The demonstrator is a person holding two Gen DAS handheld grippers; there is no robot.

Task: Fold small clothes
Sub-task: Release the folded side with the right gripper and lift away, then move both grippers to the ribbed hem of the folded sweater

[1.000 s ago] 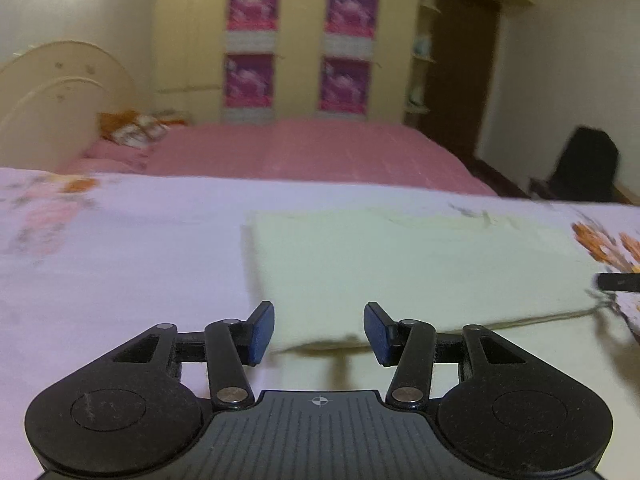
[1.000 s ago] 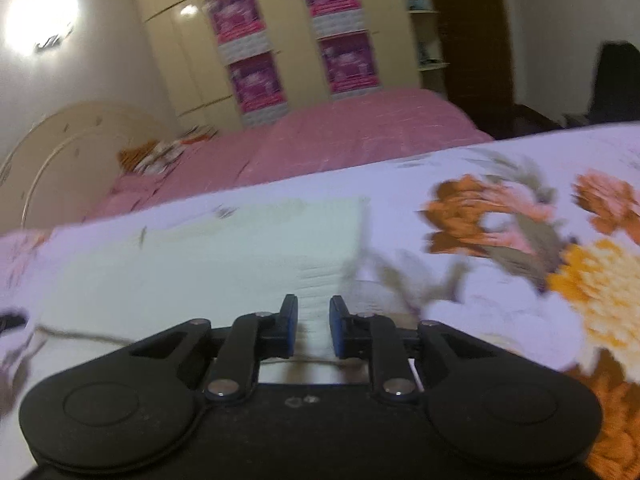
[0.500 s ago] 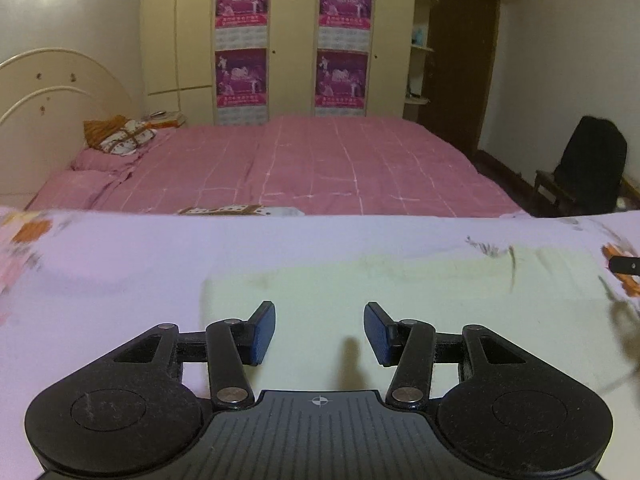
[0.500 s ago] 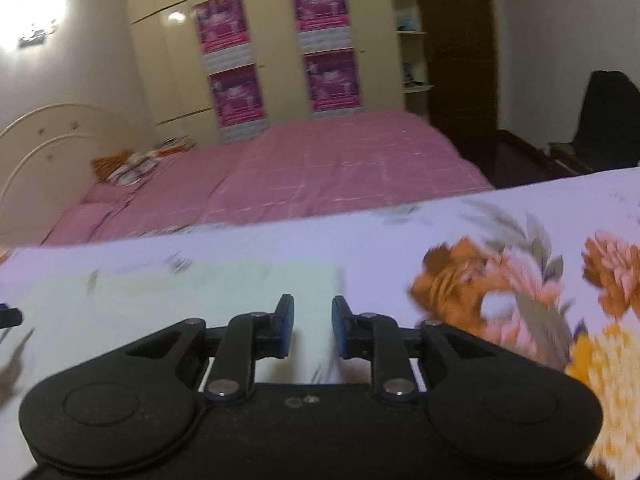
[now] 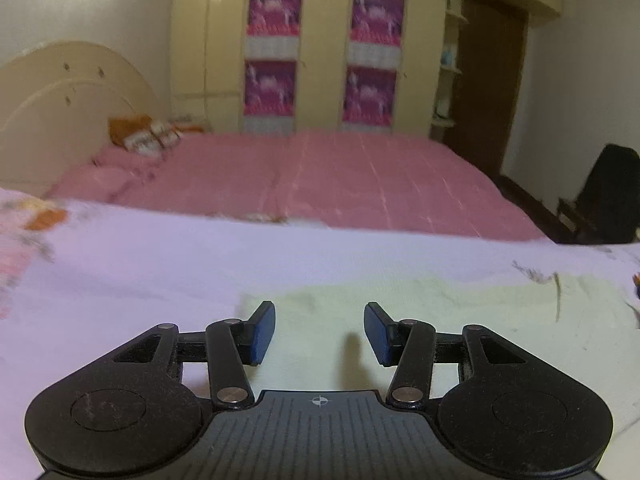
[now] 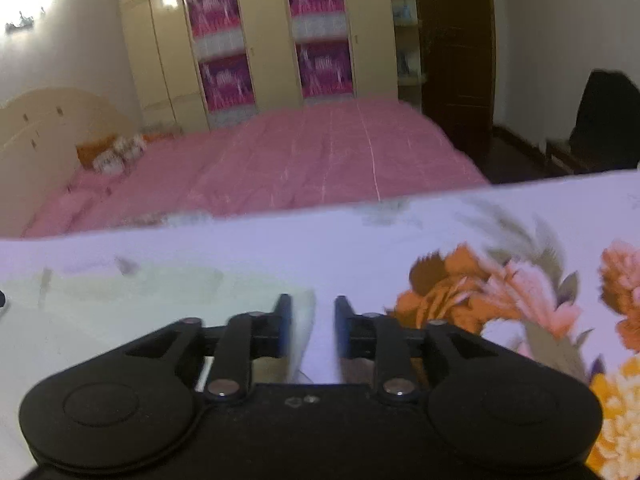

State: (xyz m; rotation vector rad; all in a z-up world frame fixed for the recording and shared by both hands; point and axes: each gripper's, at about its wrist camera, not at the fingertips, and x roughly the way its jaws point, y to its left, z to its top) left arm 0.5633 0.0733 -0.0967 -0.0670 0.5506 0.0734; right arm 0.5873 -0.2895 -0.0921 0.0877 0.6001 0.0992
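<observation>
I see the pale yellow cloth (image 5: 460, 320) lying flat on the floral sheet (image 5: 140, 272). My left gripper (image 5: 319, 332) hovers over it, fingers apart, empty. My right gripper (image 6: 310, 328) is opening at the cloth's edge.

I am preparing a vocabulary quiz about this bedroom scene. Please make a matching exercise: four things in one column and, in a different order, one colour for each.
Things:
1. small folded cloth garment
2. checked bed cover
3. tall posters on the wardrobe doors
4. chair at the right wall

Colours:
A. purple
B. black
C. pale yellow
D. pink

Pairs: 1-C, 2-D, 3-A, 4-B
</observation>
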